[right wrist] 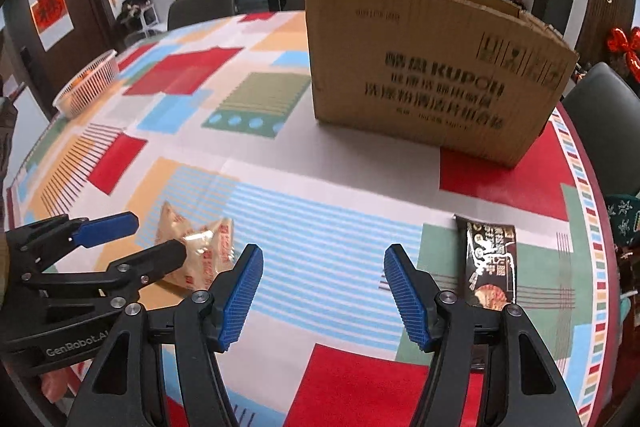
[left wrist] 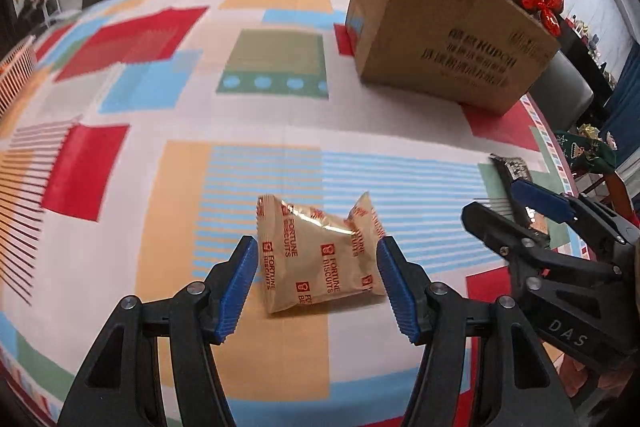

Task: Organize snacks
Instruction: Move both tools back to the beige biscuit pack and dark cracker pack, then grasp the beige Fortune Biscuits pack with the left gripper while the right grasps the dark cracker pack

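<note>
A gold packet of Fortune Biscuits (left wrist: 320, 251) lies on the patterned tablecloth. My left gripper (left wrist: 316, 287) is open, its blue pads on either side of the packet, not closed on it. The packet also shows in the right wrist view (right wrist: 196, 251), with the left gripper (right wrist: 132, 239) around it. My right gripper (right wrist: 324, 295) is open and empty above the cloth. A dark snack packet (right wrist: 490, 263) lies just right of it. An open cardboard box (right wrist: 436, 67) stands at the back right; it also shows in the left wrist view (left wrist: 448, 43).
A white basket (right wrist: 86, 87) with orange items sits at the far left table edge. Grey chairs (right wrist: 608, 131) stand around the round table (right wrist: 580, 163). My right gripper shows at the right in the left wrist view (left wrist: 520, 211).
</note>
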